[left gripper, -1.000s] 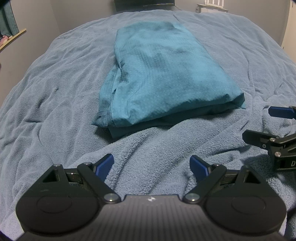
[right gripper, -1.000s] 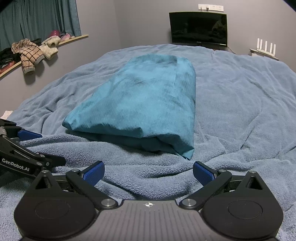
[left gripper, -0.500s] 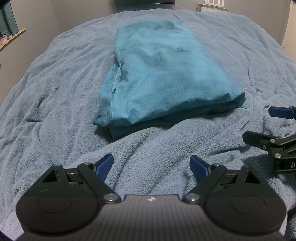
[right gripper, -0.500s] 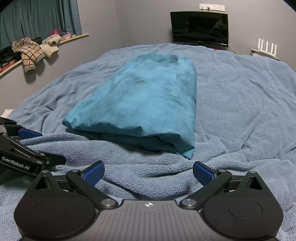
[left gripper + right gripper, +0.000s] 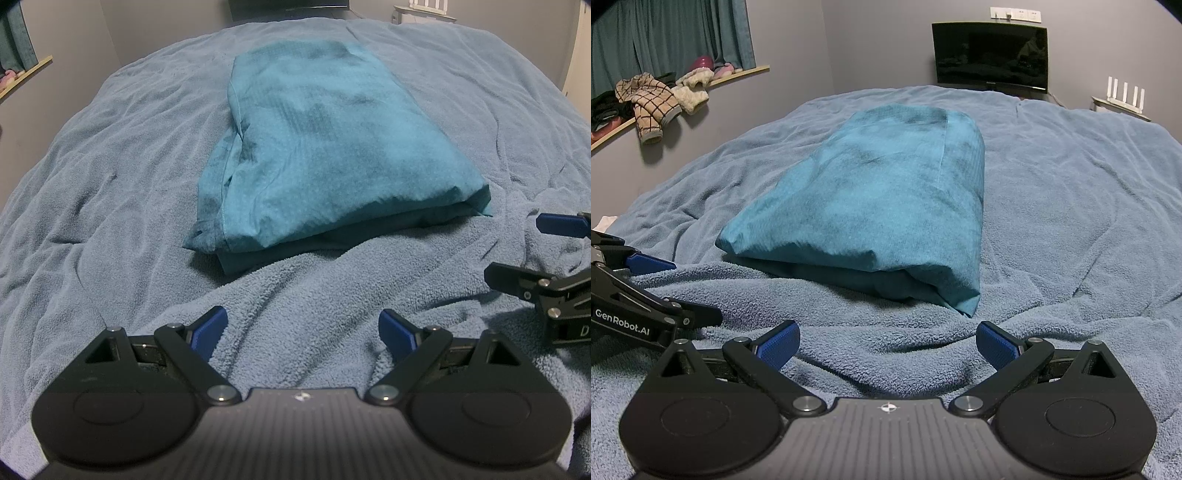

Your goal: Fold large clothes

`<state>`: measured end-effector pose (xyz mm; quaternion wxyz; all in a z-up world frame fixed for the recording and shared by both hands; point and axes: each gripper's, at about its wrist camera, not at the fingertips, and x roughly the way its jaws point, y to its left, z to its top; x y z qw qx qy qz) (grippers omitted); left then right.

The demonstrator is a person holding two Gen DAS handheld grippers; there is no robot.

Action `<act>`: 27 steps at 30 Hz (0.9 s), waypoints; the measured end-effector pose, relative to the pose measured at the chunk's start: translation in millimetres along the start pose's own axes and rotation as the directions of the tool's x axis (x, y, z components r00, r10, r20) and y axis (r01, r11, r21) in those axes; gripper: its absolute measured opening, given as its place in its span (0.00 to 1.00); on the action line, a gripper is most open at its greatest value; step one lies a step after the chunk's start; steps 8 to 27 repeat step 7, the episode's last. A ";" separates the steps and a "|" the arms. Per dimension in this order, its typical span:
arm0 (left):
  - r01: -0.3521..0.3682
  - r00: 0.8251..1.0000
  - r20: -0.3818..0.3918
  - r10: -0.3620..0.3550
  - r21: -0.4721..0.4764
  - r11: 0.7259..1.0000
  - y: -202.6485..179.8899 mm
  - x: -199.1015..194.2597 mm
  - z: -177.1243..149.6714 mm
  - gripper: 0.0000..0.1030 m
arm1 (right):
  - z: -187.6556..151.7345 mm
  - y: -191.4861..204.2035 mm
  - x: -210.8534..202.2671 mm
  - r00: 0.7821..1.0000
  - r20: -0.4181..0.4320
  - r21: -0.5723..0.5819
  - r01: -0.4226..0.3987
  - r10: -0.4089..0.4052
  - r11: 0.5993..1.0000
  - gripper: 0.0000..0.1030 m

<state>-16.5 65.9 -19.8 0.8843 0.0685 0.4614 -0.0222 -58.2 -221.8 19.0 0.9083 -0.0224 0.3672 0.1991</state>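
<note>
Garment (image 5: 332, 155) — teal, large, laid on the blanket (image 5: 110, 166) at mid-bed, lengthwise away from both cameras. Several layers are seen stacked at the near end; a neat oblong packet is formed, with a darker lower layer showing under the top one. On the left side a hem and a small loose corner are left sticking out; on the right the edge is closed by a smooth fold.

Left gripper (image 5: 301, 330) — jaws held wide apart, nothing between them but blanket; kept short of the garment, not touching it.

Right gripper (image 5: 888, 345) — likewise wide open and empty, held near the packet's front edge, apart from it.

Progress — folding is judged nearly or wholly done. One more halving, or a tidying of the left corner, may be left; which is intended cannot be told.
</note>
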 end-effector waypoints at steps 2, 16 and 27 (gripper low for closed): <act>-0.001 1.000 0.002 0.001 0.001 1.000 0.1 0.0 0.0 0.86 | 0.1 0.2 0.1 1.000 -0.001 0.000 0.001 -0.001 1.000 1.00; 0.009 1.000 0.020 -0.010 0.012 1.000 -0.7 -1.7 0.9 0.86 | -0.5 -0.7 0.5 1.000 -0.002 -0.002 0.002 -0.002 1.000 1.00; 0.009 1.000 0.020 -0.010 0.012 1.000 -0.7 -1.7 0.9 0.86 | -0.5 -0.7 0.5 1.000 -0.002 -0.002 0.002 -0.002 1.000 1.00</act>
